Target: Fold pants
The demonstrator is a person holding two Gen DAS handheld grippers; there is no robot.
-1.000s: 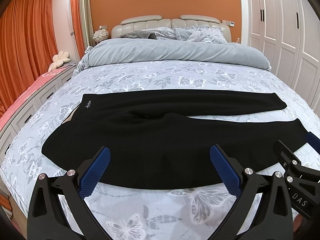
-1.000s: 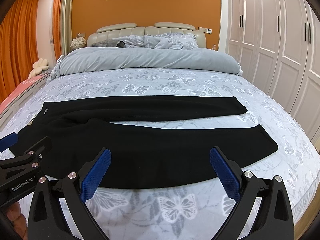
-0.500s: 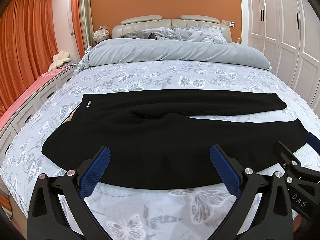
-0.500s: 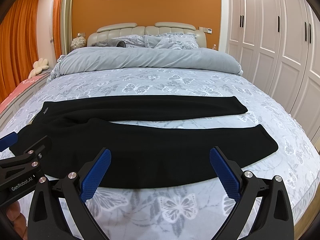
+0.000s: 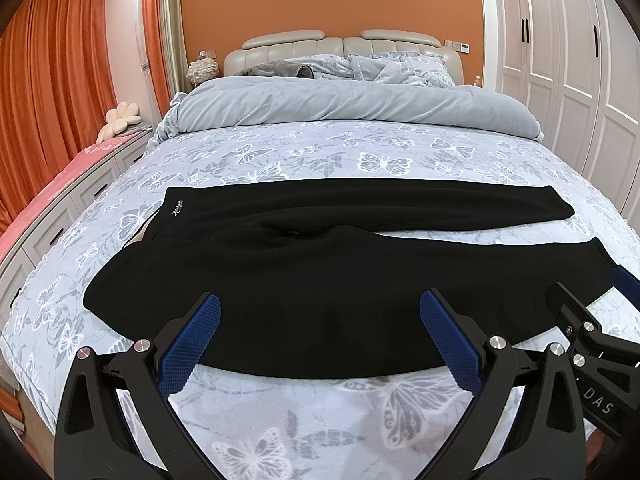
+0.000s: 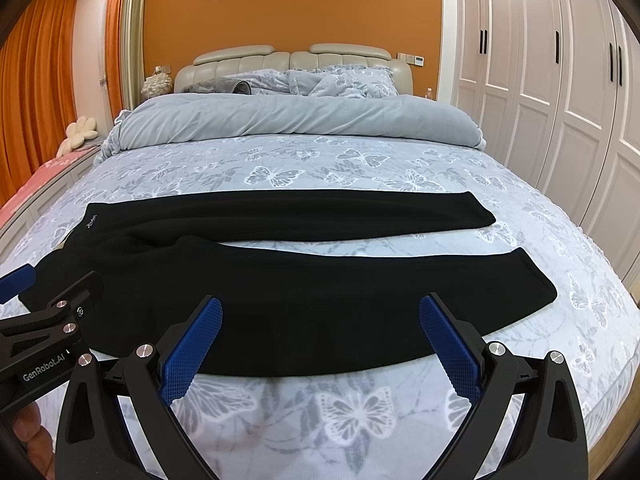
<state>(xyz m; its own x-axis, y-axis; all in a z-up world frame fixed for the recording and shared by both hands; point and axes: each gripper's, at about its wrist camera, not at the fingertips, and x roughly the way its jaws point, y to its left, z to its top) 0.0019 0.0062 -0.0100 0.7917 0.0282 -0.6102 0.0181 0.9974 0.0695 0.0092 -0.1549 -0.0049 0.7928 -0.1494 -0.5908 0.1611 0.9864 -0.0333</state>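
Black pants (image 5: 320, 272) lie spread flat across the butterfly-print bed, waist to the left, the two legs pointing right and slightly apart; they also show in the right wrist view (image 6: 304, 288). My left gripper (image 5: 320, 320) is open and empty, held above the near edge of the pants toward the waist. My right gripper (image 6: 320, 320) is open and empty, held above the near leg. Each gripper shows at the edge of the other's view.
A rolled grey duvet (image 5: 352, 108) and pillows lie at the head of the bed. White wardrobe doors (image 6: 560, 80) stand on the right. A low drawer unit with a pink cover (image 5: 52, 200) and orange curtains are on the left.
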